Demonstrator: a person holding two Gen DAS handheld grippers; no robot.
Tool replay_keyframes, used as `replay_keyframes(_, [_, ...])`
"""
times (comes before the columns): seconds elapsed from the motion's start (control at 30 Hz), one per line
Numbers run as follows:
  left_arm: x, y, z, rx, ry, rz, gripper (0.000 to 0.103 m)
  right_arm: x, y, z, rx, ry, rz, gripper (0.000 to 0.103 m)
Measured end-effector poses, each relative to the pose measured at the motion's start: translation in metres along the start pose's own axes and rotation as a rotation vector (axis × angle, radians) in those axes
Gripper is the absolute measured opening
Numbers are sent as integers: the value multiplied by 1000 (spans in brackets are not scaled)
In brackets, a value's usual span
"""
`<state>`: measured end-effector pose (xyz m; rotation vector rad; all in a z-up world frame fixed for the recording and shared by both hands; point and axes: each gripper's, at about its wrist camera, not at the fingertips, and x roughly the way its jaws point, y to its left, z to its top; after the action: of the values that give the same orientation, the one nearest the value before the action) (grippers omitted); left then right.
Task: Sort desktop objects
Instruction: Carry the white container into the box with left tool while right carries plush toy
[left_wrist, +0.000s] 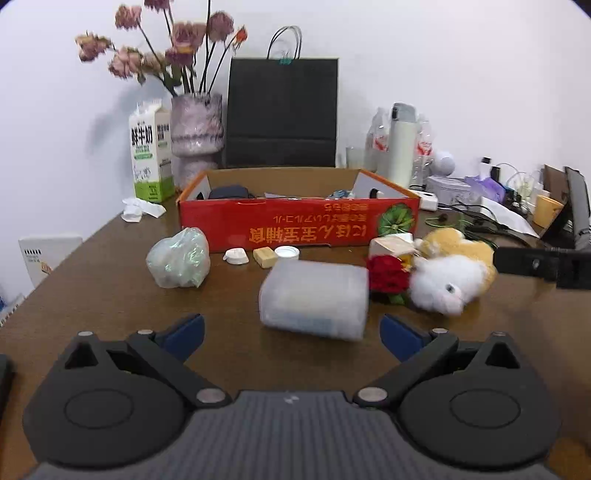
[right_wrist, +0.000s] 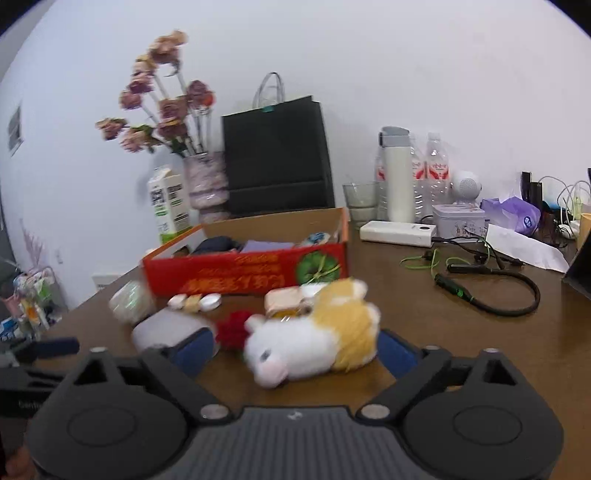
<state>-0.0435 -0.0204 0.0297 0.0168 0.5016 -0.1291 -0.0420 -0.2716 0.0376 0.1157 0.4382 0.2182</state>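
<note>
Plush toy (right_wrist: 314, 339) lies on its side on the table (right_wrist: 461, 332), at 6 o'clock from the red box (right_wrist: 247, 273). Prob. light, soft, squashy; best taken across the body mid-section, not the head. Right tongs (right_wrist: 295, 350) spread wide, blue pads either side of the plush, nothing gripped; contact w/ fur can't be told.

Frosted container (left_wrist: 314, 299) lies on its side at 9 o'clock from the plush. Looks light, stiff, smooth, may slip or roll; grip across the short width. Left tongs (left_wrist: 291, 330) wide, empty, just short of it.
</note>
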Motion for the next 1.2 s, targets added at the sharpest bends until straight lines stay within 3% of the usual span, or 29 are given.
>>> replay_keyframes(0.13, [36, 3, 19, 2, 30, -35, 103, 47, -14, 24, -25, 63, -32, 72])
replay_keyframes(0.33, [89, 5, 32, -26, 163, -167, 102, 117, -27, 42, -43, 207, -33, 68])
replay_keyframes(0.37, [94, 4, 32, -34, 178, -171, 99, 125, -28, 42, -38, 218, -37, 60])
replay_keyframes(0.4, [98, 4, 31, -42, 188, -167, 84, 132, -28, 41, -35, 229, -45, 52])
replay_keyframes(0.47, [100, 7, 30, -69, 185, -138, 84, 139, -28, 37, -29, 243, -70, 47])
replay_keyframes(0.7, [58, 16, 23, -109, 150, -107, 84, 89, -17, 28, -43, 189, -59, 41])
replay_keyframes(0.97, [-4, 26, 49, -114, -11, -60, 84, 14, 2, 46, -33, 46, -4, 41])
replay_keyframes(1.07, [-10, 28, 60, -113, -39, -58, 84, 7, 8, 60, -35, 6, 9, 41])
replay_keyframes(1.2, [6, 33, 89, -91, -63, -122, 84, 21, 11, 89, -61, -28, 35, 42])
